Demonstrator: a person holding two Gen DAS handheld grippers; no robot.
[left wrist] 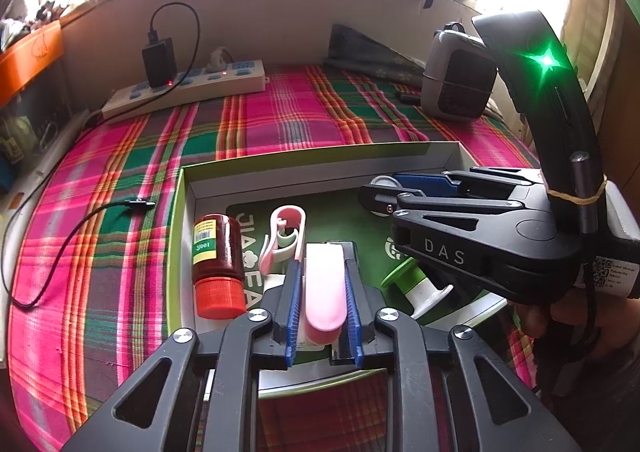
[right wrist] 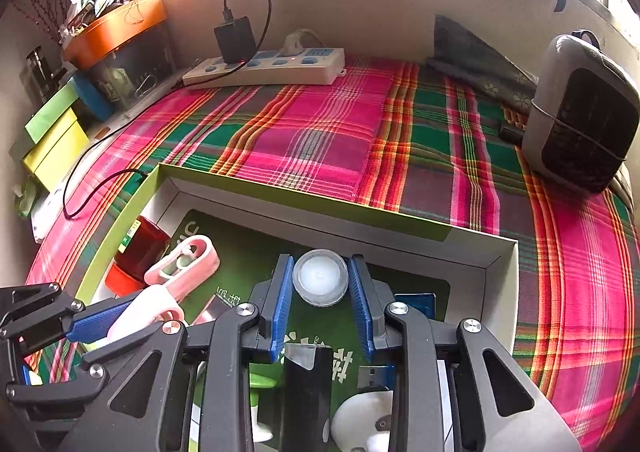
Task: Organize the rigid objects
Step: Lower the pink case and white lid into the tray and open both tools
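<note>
**Two grippers work inside a green-rimmed box on a plaid bed**

A pink handle-shaped object (left wrist: 325, 292) lies between the blue pads of the left gripper (left wrist: 323, 304), inside the shallow cardboard box (left wrist: 304, 155); the pads stand just beside its sides, and whether they press on it cannot be told. The right gripper (right wrist: 322, 284) is closed on a small round translucent container (right wrist: 320, 282), its pads touching it on both sides above the box's far half. To the left in the box lies a dark red bottle (left wrist: 216, 264) with an orange cap, on its side, and just beside it a pink clip-like piece (left wrist: 286, 232). A green-and-white spool (left wrist: 412, 284) sits near the right gripper's body, and a blue USB stick (right wrist: 376, 374) shows under the right gripper. The box rests on a bed covered with a pink, green and orange plaid cloth (right wrist: 320, 131). Farther back, by the wall, lie a white power strip (left wrist: 188, 85) with a black charger (left wrist: 159, 61) plugged in, and a small grey heater (right wrist: 580, 111) stands at the right.
</note>
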